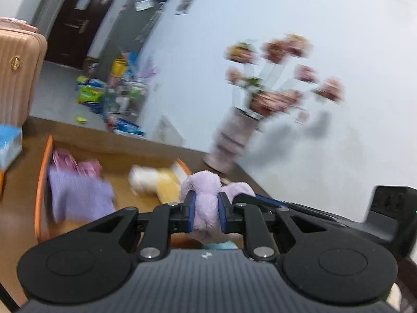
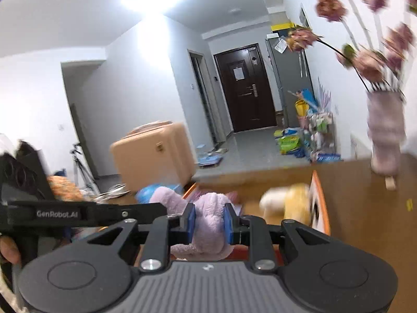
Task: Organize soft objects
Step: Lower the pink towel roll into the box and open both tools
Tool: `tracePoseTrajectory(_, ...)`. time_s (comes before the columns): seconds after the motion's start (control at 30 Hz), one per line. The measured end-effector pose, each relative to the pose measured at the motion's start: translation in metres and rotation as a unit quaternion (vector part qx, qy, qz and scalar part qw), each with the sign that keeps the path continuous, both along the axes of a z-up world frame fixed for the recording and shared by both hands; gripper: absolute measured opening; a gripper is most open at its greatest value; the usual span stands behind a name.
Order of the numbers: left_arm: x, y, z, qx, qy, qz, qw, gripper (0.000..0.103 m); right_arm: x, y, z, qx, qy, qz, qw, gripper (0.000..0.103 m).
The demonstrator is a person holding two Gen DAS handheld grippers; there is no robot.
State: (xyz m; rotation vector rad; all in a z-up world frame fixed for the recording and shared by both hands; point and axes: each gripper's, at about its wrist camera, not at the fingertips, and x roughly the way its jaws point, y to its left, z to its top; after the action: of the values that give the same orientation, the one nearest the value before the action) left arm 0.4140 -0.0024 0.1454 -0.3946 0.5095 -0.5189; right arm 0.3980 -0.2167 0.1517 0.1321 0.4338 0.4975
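Note:
My left gripper (image 1: 205,210) is shut on a lilac plush toy (image 1: 206,190) and holds it above the near end of an orange-rimmed wooden tray (image 1: 41,177). My right gripper (image 2: 209,221) is shut on the same lilac plush toy (image 2: 209,216), also above the tray (image 2: 319,203). In the tray lie a purple cloth (image 1: 78,195), a pink item (image 1: 75,163) and a white and yellow plush (image 1: 153,180), which also shows in the right wrist view (image 2: 286,200). The other gripper's black body shows at the right of the left view (image 1: 385,216) and at the left of the right view (image 2: 78,214).
A pink vase of flowers (image 1: 234,135) stands on the wooden table by the white wall; it also shows in the right wrist view (image 2: 385,130). A pink suitcase (image 1: 18,73) stands beyond the table. A blue packet (image 1: 9,143) lies at the table's left. Clutter covers the floor near the door.

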Motion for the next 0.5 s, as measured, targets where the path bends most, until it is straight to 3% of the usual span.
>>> tracePoseTrajectory(0.17,0.134,-0.002,-0.031,0.009,0.084,0.053,0.9950,0.018,0.146,0.030,-0.022,-0.022,0.076,-0.012,0.997,0.022)
tracePoseTrajectory(0.27,0.192,0.007,-0.071,-0.020,0.146,0.090,0.9850,0.017,0.220,0.044,-0.057,-0.015,0.143,-0.023,0.989,0.019)
tracePoseTrajectory(0.33,0.216,0.011,-0.094,-0.019,0.181,0.109,0.9771,0.017,0.258,0.049,-0.084,-0.007,0.191,-0.022,0.981,0.019)
tracePoseTrajectory(0.4,0.228,0.013,-0.110,0.010,0.199,0.124,0.9721,0.017,0.277,0.055,-0.105,-0.010,0.222,-0.015,0.975,0.019)
tracePoseTrajectory(0.5,0.237,0.015,-0.123,0.038,0.213,0.119,0.9689,0.018,0.282,0.070,-0.123,-0.056,0.210,-0.014,0.976,0.021)
